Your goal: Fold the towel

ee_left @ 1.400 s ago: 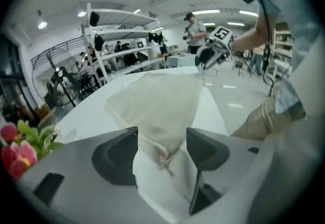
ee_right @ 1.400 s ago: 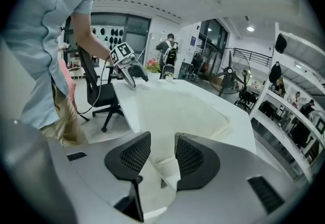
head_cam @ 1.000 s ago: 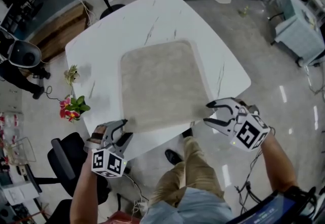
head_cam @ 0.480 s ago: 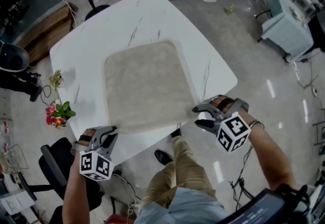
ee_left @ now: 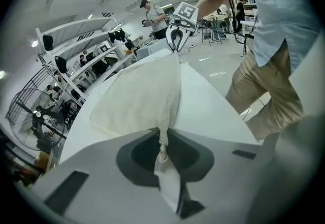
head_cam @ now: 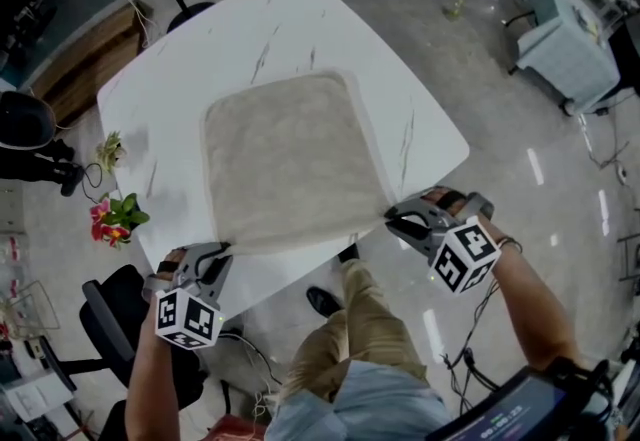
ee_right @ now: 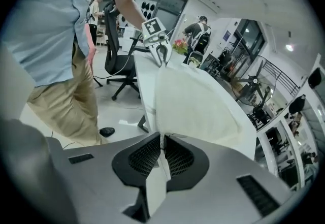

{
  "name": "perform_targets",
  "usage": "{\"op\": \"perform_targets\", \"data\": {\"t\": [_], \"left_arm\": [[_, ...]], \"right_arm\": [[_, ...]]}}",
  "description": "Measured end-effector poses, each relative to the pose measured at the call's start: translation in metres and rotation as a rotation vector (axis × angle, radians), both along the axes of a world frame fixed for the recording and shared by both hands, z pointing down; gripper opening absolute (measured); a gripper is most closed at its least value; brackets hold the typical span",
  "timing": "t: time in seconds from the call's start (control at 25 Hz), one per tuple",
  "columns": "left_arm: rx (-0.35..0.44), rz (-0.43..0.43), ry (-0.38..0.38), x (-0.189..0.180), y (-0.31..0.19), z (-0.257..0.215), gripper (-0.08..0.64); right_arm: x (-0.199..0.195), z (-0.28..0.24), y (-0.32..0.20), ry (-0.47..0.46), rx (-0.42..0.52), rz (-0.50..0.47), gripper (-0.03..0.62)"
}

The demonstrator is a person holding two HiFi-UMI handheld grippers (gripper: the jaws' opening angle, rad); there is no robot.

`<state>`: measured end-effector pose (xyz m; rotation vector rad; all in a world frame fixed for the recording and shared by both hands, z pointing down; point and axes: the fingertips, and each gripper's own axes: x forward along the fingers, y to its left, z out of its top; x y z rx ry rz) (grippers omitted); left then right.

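The beige square terry towel (head_cam: 290,159) lies flat by the white marble table's (head_cam: 280,19) near edge. The left gripper (head_cam: 212,255) and right gripper (head_cam: 393,221) have just closed, each pinching a near corner. The right's thin bite might slip when lifted.

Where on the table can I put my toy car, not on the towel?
Most room is the bare table beyond the far edge of the towel. Narrower bare strips run along the towel's left and right sides. The near edge is crowded: the left gripper and right gripper have just closed on the towel's corners there.
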<state>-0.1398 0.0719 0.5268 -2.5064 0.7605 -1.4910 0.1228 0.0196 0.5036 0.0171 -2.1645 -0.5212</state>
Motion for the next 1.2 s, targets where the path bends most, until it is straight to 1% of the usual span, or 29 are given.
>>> {"op": "perform_targets", "data": {"t": [0.12,0.24,0.52,0.68,0.88,1.04,1.2], "left_arm": [[-0.019,-0.019,0.04,0.001,0.007,-0.007,0.035],[-0.026,-0.051,0.1,0.003,0.013,-0.02,0.034],[0.003,-0.083,0.184,0.009,0.027,-0.065,0.034],[0.008,-0.073,0.205,0.01,0.037,-0.08,0.034],[-0.016,-0.067,0.228,0.015,0.056,-0.102,0.034],[-0.032,-0.063,0.228,0.016,0.07,-0.108,0.034],[-0.052,-0.068,0.24,0.016,0.079,-0.11,0.034]], "right_arm": [[0.002,-0.01,0.002,-0.031,-0.016,0.028,0.038],[0.005,-0.021,0.007,-0.068,-0.036,0.061,0.037],[0.012,-0.056,0.018,-0.148,-0.058,0.151,0.034],[0.014,-0.074,0.026,-0.176,-0.05,0.18,0.034],[0.017,-0.099,0.041,-0.196,-0.031,0.184,0.034],[0.016,-0.11,0.054,-0.223,-0.027,0.189,0.034],[0.018,-0.112,0.062,-0.224,-0.035,0.187,0.034]]}}
